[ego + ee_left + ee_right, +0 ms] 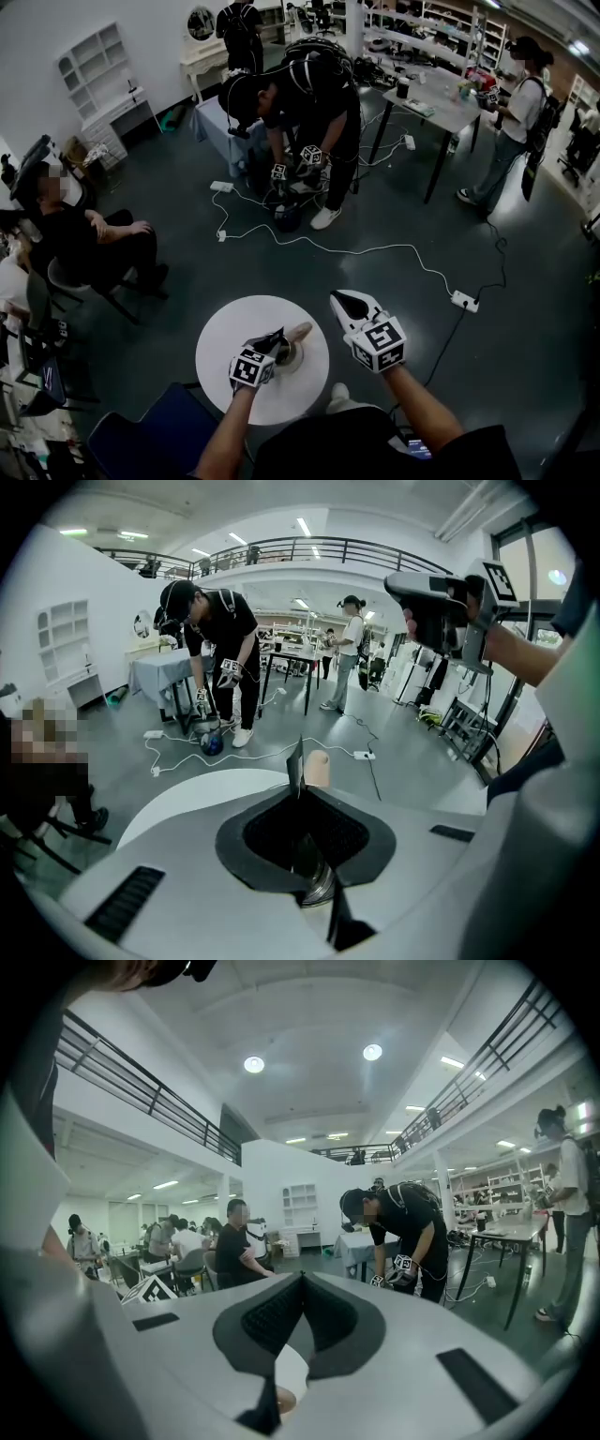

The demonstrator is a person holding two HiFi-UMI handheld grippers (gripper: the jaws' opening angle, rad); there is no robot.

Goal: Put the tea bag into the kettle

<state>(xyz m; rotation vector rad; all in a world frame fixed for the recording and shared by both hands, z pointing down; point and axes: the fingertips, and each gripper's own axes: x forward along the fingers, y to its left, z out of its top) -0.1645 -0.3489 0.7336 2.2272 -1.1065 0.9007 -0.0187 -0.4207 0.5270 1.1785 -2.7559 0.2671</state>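
Left gripper is seen pinched on a thin dark flap, judged the tea bag, over the kettle near the round table's centre. Right gripper is held closed and empty, raised off the table's right edge. The bag is best lowered squarely into the opening before release.

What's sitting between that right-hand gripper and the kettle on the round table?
Nothing. In the head view only bare white table shows between the right gripper and the kettle, whose beige handle sticks out that way.

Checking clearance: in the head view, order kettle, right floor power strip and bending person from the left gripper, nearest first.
1. kettle, right at the left gripper.
2. power strip, floor, right side.
3. bending person, far ahead.
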